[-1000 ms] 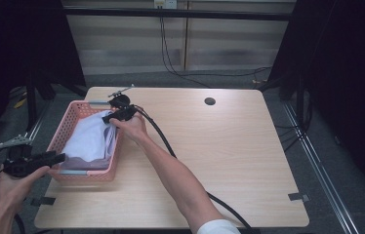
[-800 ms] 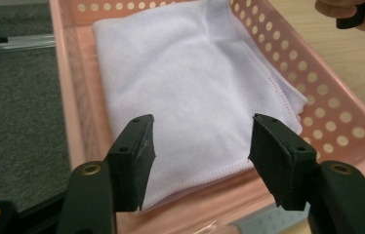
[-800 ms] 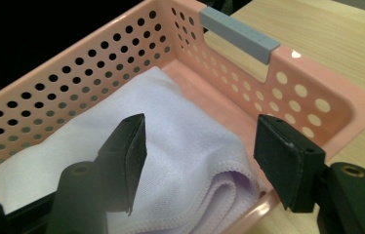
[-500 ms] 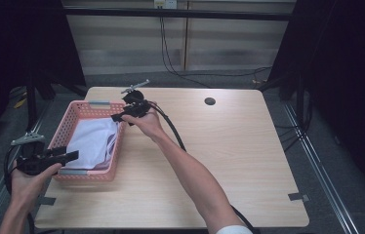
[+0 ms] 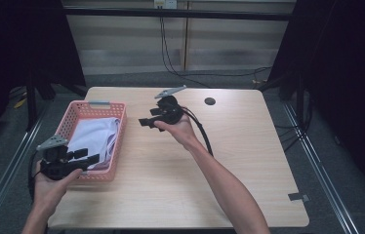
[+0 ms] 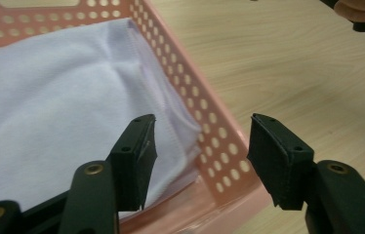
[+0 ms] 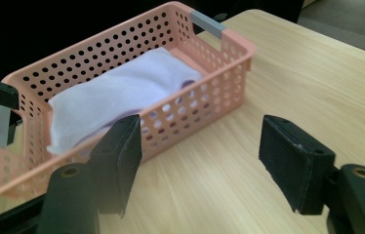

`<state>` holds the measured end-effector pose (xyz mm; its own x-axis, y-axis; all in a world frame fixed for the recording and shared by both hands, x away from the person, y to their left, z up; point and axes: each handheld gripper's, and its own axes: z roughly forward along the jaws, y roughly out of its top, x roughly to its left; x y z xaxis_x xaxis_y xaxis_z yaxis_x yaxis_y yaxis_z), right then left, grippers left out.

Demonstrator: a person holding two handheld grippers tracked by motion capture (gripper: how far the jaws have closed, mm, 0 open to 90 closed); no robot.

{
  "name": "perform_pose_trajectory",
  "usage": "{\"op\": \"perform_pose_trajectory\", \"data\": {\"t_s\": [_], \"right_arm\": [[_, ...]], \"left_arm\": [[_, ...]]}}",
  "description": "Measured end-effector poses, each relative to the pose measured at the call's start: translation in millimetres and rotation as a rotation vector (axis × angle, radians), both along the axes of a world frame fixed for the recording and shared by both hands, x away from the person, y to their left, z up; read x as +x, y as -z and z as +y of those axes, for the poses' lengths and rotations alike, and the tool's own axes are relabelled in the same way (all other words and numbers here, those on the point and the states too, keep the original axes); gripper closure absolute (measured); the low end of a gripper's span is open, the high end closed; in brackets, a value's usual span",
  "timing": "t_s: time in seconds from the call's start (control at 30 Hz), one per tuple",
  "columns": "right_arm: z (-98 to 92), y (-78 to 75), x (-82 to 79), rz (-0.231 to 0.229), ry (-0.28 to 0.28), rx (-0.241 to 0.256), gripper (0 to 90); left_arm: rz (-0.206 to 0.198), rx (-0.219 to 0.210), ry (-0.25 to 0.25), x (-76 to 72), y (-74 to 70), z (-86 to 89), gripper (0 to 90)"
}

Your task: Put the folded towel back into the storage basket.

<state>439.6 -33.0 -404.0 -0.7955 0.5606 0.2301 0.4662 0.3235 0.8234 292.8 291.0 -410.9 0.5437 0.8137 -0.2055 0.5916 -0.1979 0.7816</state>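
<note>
A pink perforated basket (image 5: 118, 127) sits at the table's left side with a folded white cloth (image 5: 91, 137) lying in it. My left gripper (image 5: 87, 156) is at the basket's near end, open. In the left gripper view its jaws (image 6: 202, 126) stand on either side of the basket wall (image 6: 210, 141), one over the cloth (image 6: 49, 97) and one over the table. My right gripper (image 5: 147, 119) is held above the table just right of the basket, open and empty. In the right gripper view it (image 7: 200, 126) faces the basket (image 7: 219, 92) and the cloth (image 7: 122, 92).
The wooden table (image 5: 229, 185) stretches bare to the right of the basket. A dark round grommet (image 5: 210, 101) is near its far edge. The basket has grey handles (image 5: 99, 103) at its ends. Cables hang behind the table.
My right gripper has drawn back out of the basket and to the right, over the table. My left gripper has moved in toward the basket's near end.
</note>
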Motion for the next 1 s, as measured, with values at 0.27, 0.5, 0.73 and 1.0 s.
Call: {"op": "perform_pose_trajectory", "data": {"t_s": [0.27,0.5,0.73,1.0], "right_arm": [[-48.3,0.1,-33.6,-0.029,0.02,-0.011,35.8],[-95.2,9.6,-70.0,-0.046,0.056,-0.012,37.0],[-165.5,19.1,-110.8,-0.035,0.169,-0.032,37.1],[-223.3,40.5,-169.9,0.006,0.268,-0.019,34.3]], "left_arm": [[-0.029,0.034,0.051,-2.4,1.5,-48.4,43.7],[0.009,0.03,0.126,-2.4,15.2,-83.9,38.2],[0.04,0.047,0.201,-11.3,31.8,-113.0,31.0],[0.091,0.036,0.249,-35.3,57.7,-129.4,28.6]]}}
